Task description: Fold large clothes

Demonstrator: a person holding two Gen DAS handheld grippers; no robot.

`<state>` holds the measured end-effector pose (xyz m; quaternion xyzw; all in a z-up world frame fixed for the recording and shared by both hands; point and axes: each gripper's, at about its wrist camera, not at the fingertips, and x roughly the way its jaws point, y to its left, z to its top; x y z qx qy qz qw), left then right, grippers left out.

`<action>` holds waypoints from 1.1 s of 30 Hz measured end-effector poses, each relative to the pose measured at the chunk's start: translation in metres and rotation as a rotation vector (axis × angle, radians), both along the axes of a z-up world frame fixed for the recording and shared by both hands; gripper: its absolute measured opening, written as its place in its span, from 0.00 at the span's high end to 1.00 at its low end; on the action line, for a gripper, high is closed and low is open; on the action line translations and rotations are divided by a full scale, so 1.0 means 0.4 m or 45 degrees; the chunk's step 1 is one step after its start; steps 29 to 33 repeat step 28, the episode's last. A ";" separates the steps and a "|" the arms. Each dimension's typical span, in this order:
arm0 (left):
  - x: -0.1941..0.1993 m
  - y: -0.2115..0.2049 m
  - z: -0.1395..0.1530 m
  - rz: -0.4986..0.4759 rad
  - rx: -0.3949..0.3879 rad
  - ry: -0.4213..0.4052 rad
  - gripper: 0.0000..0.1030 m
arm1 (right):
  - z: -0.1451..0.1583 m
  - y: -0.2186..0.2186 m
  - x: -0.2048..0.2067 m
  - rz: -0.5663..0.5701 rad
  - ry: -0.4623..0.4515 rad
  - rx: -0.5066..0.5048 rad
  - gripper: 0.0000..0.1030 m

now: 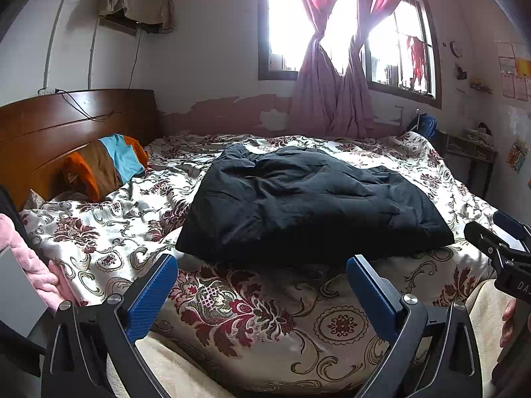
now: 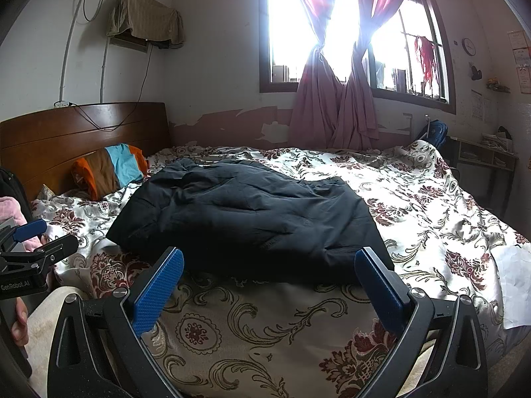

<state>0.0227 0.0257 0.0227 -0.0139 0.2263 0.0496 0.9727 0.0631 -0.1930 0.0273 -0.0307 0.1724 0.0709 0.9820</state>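
A black padded jacket (image 1: 308, 202) lies folded into a thick rectangle on the floral bedspread (image 1: 109, 232); it also shows in the right wrist view (image 2: 245, 222). My left gripper (image 1: 262, 265) is open and empty, its blue pads just short of the jacket's near edge. My right gripper (image 2: 268, 262) is open and empty, also just in front of the jacket's near edge. Each gripper shows at the edge of the other's view: the right one (image 1: 504, 245) and the left one (image 2: 36, 245).
A striped orange, brown and blue pillow (image 1: 106, 165) leans on the wooden headboard (image 1: 66, 119). A pink fleece cloth (image 1: 30, 258) lies at the left bed edge. A white sheet of paper (image 2: 514, 285) lies at the right. Window with tied curtains (image 1: 332, 76) behind the bed.
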 end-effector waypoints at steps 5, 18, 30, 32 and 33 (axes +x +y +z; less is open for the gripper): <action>0.000 0.000 -0.001 -0.007 -0.007 0.006 0.01 | 0.000 0.001 0.000 -0.001 0.000 0.000 0.02; 0.015 -0.006 -0.012 0.002 -0.048 0.098 0.01 | -0.019 0.005 -0.007 0.002 0.014 -0.004 0.02; 0.018 -0.002 -0.023 0.002 -0.062 0.118 0.00 | -0.022 0.007 -0.006 0.000 0.018 -0.004 0.02; 0.018 -0.002 -0.023 0.002 -0.062 0.118 0.00 | -0.022 0.007 -0.006 0.000 0.018 -0.004 0.02; 0.018 -0.002 -0.023 0.002 -0.062 0.118 0.00 | -0.022 0.007 -0.006 0.000 0.018 -0.004 0.02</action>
